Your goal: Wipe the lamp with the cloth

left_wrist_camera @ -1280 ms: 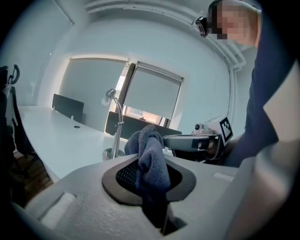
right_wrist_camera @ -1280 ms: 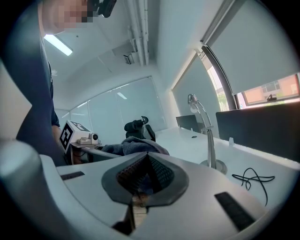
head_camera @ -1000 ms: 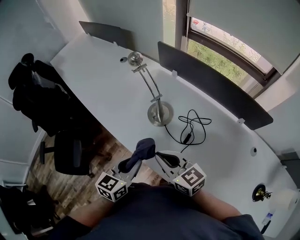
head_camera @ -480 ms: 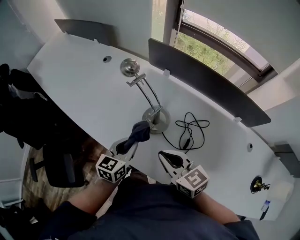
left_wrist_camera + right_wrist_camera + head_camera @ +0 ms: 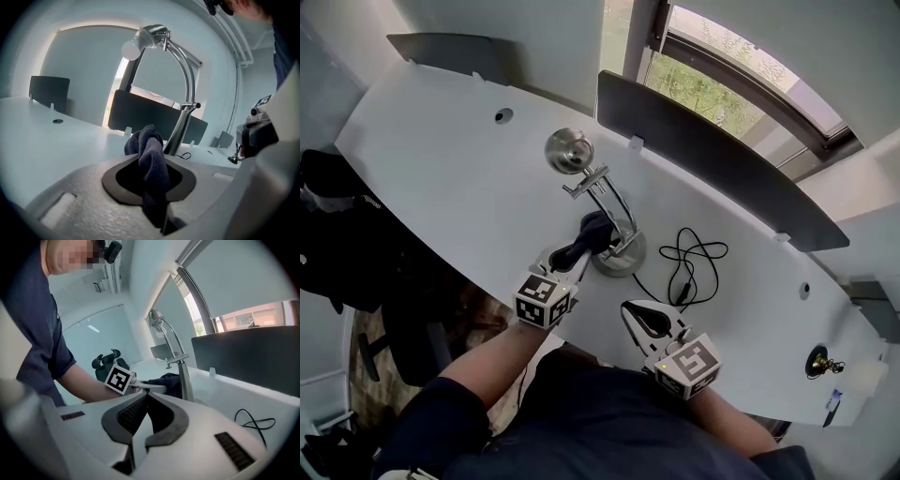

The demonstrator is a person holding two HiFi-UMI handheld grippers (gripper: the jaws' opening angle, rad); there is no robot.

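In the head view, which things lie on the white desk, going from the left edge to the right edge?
Round desk hole → lamp → black cable → small brass object. The cloth overlaps the lamp, so I leave it out.

lamp base (image 5: pixel 628 263): partly behind cloth (image 5: pixel 592 230) | small desk object (image 5: pixel 821 361): possibly brass, too small to tell

left gripper (image 5: pixel 573 254) holding cloth (image 5: pixel 592 230), beside lamp (image 5: pixel 567 151)

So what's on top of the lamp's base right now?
The lamp's stem rises from the base, and the dark cloth, clamped in the left gripper, sits over its left side in the head view. The base beneath the cloth is covered.
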